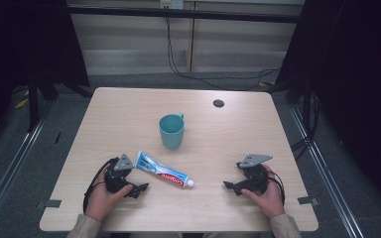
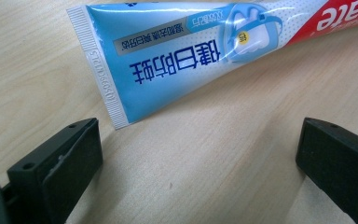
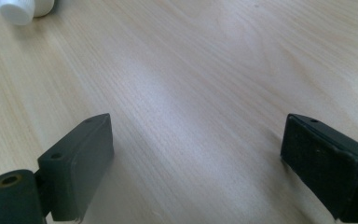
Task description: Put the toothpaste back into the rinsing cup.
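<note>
We hold the left hand-held gripper [image 1: 140, 189] low over the near left part of the tabletop [image 1: 129, 114], our left hand [image 1: 101, 193] wrapped around its body from behind, forearm coming in from the near edge. Its jaws point toward the middle of the tabletop and stand spread wide with nothing between them; in the left gripper view [image 2: 196, 168] the bare wood shows between the two black pads. The toothpaste tube [image 1: 162, 170] lies flat just beyond those jaws, its crimped flat end [image 2: 98, 70] nearest the left pad and not touching it, its white cap [image 1: 190, 183] pointing toward our right side.

We hold the right hand-held gripper [image 1: 226, 185] low over the near right part of the tabletop, our right hand [image 1: 265, 196] cupping it from behind, jaws aimed left toward the cap. These jaws also stand spread and empty [image 3: 196, 163], well apart from the cap [image 3: 16, 11]. A teal mug [image 1: 171, 131] stands upright beyond the tube, near the tabletop's middle.
</note>
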Action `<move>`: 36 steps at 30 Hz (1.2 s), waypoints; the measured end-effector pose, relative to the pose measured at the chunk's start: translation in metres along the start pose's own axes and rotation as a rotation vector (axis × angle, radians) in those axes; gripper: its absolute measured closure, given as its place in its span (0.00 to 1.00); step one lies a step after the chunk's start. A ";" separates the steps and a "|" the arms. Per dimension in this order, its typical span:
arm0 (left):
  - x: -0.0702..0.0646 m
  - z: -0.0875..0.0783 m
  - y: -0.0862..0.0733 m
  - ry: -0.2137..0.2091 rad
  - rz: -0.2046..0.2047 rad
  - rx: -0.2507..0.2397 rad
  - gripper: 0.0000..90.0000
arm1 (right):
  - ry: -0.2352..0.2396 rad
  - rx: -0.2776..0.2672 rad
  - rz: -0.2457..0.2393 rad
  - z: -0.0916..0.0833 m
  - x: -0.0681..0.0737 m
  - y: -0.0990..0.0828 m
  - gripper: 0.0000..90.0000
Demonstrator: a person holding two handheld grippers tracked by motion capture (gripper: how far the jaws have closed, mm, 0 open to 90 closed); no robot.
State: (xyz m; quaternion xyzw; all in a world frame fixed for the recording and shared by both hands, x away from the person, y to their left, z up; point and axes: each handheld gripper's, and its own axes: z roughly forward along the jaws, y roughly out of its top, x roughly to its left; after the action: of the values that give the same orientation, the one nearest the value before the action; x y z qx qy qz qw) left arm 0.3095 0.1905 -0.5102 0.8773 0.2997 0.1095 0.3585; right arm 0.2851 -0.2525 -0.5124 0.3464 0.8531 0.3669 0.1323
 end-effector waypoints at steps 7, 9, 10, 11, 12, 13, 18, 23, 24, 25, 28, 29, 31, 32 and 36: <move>0.000 0.000 0.000 0.000 0.000 0.000 0.00 | -0.021 0.025 0.020 0.003 0.004 0.007 0.13; 0.000 0.000 0.000 0.000 0.000 0.000 0.00 | -0.009 0.075 0.007 0.007 0.007 0.018 0.16; 0.000 0.000 0.000 0.000 0.000 0.000 0.00 | -0.009 0.087 -0.007 0.008 0.008 0.021 0.16; 0.000 0.000 0.000 0.000 0.000 0.000 0.00 | -0.009 0.087 -0.007 0.008 0.008 0.021 0.16; 0.000 0.000 0.000 0.000 0.000 0.000 0.00 | -0.001 0.102 -0.021 0.010 0.010 0.026 0.17; 0.000 0.000 0.000 0.001 0.000 0.000 0.00 | 0.012 0.111 -0.026 0.012 0.013 0.032 0.18; 0.000 0.000 0.000 0.000 0.000 0.000 0.00 | 0.048 0.135 -0.048 0.018 0.021 0.056 0.22; 0.000 0.000 0.000 0.000 0.000 0.000 0.00 | 0.079 0.162 -0.057 0.024 0.029 0.074 0.24; 0.000 0.000 0.000 0.000 0.000 0.000 0.00 | 0.098 0.162 -0.053 0.026 0.030 0.078 0.24; 0.000 0.000 0.000 0.000 0.000 0.000 0.00 | 0.111 0.158 -0.052 0.028 0.031 0.080 0.24; 0.000 0.000 0.000 0.000 0.000 0.000 0.00 | 0.124 0.184 -0.087 0.034 0.037 0.090 0.25; 0.000 0.000 0.000 0.000 0.000 0.000 0.00 | 0.130 0.192 -0.083 0.035 0.039 0.092 0.25; 0.000 0.000 0.000 0.000 -0.001 0.000 0.00 | 0.139 0.212 -0.100 0.038 0.042 0.100 0.26; 0.000 0.000 0.000 0.000 0.000 0.000 0.00 | 0.139 0.212 -0.100 0.038 0.042 0.100 0.26; 0.000 0.000 0.000 0.000 0.001 0.001 0.00 | 0.159 0.217 -0.112 0.041 0.045 0.108 0.26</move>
State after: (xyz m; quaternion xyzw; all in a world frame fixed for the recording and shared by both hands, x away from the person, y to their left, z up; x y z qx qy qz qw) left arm 0.3095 0.1905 -0.5102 0.8775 0.2995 0.1098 0.3581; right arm 0.3258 -0.1466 -0.4618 0.2802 0.9136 0.2908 0.0462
